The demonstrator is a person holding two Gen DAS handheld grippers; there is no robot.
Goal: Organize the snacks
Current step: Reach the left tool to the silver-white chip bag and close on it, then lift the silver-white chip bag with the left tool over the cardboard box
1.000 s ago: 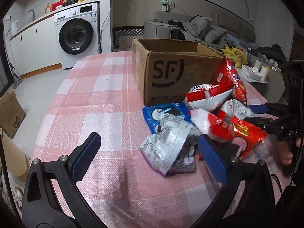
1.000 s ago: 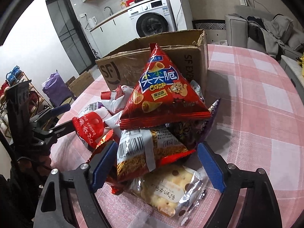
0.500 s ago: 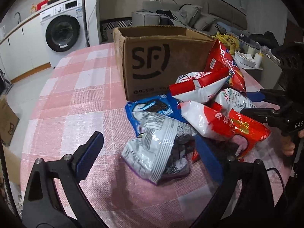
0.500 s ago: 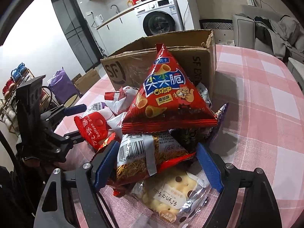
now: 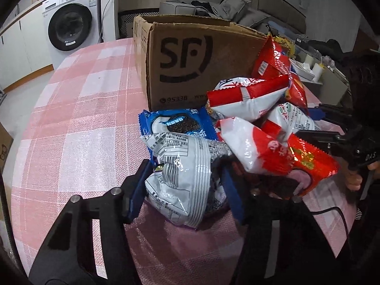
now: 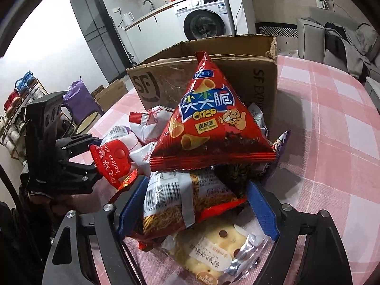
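Observation:
A pile of snack bags lies on the pink checked tablecloth [image 5: 71, 118] in front of an open SF cardboard box [image 5: 190, 66]. My left gripper [image 5: 187, 185] has its blue pads closed on a silver-white snack bag [image 5: 185, 173] at the near side of the pile; a blue cookie pack [image 5: 175, 125] lies behind it. My right gripper [image 6: 197, 201] is open, its pads on either side of a red-and-white noodle snack bag [image 6: 185, 201], above a clear-wrapped biscuit pack [image 6: 213, 249]. A red triangular crisp bag [image 6: 211, 123] tops the pile.
A washing machine [image 5: 68, 19] and white cabinets stand beyond the table's far end. A sofa with clothes [image 5: 213, 7] is behind the box. A shoe rack [image 6: 16, 99] and smaller cartons sit on the floor in the right wrist view.
My left gripper has moved forward into the pile and closed from wide open onto the silver-white bag. My right gripper has edged closer to the noodle bag and narrowed slightly.

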